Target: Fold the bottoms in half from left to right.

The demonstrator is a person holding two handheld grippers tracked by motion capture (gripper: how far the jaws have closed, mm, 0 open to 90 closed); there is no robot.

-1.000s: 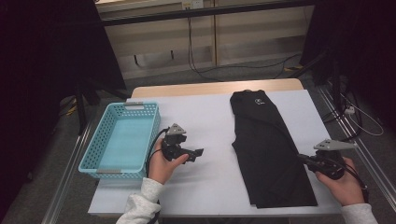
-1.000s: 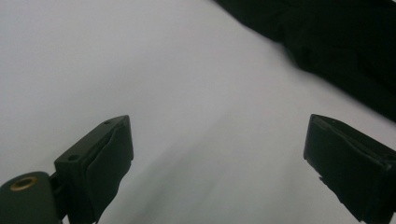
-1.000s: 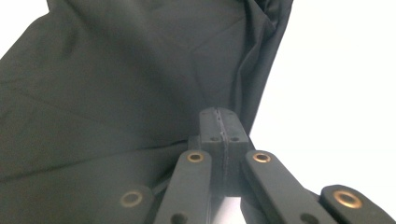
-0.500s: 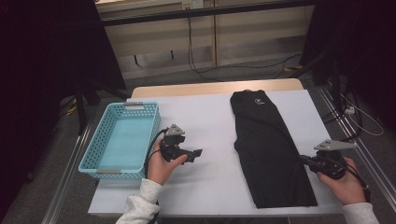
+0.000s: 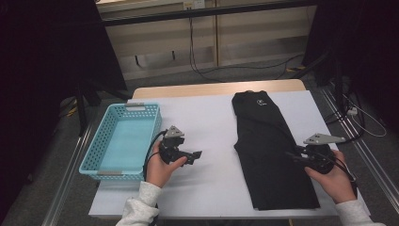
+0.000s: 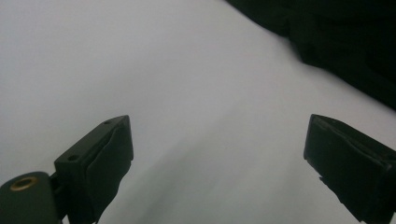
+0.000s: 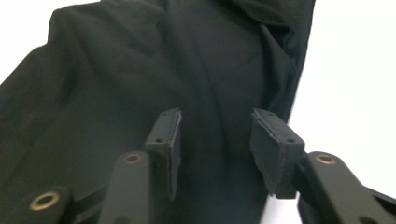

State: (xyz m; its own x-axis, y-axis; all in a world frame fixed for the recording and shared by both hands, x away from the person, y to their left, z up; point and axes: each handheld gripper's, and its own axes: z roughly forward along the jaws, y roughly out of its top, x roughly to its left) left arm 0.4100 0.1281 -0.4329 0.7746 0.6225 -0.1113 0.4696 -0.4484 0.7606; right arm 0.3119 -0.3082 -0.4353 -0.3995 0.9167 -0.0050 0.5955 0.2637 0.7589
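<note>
The black garment (image 5: 275, 150) lies flat and lengthwise on the right half of the white counter (image 5: 211, 117). The right tool (image 5: 295, 157) hovers over its right edge; its jaws have just been opening and stand partly apart, gripping nothing. The left tool (image 5: 196, 155), jaws wide and empty, sits mid-counter beside the blue basket (image 5: 108, 141).

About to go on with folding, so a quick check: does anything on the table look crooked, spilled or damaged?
Nothing looks spilled or damaged. The black garment lies flat but slightly slanted on the white table. The blue basket also sits a little askew at the table's left edge. The right gripper, jaws just opened, sits over the garment without holding it.
</note>
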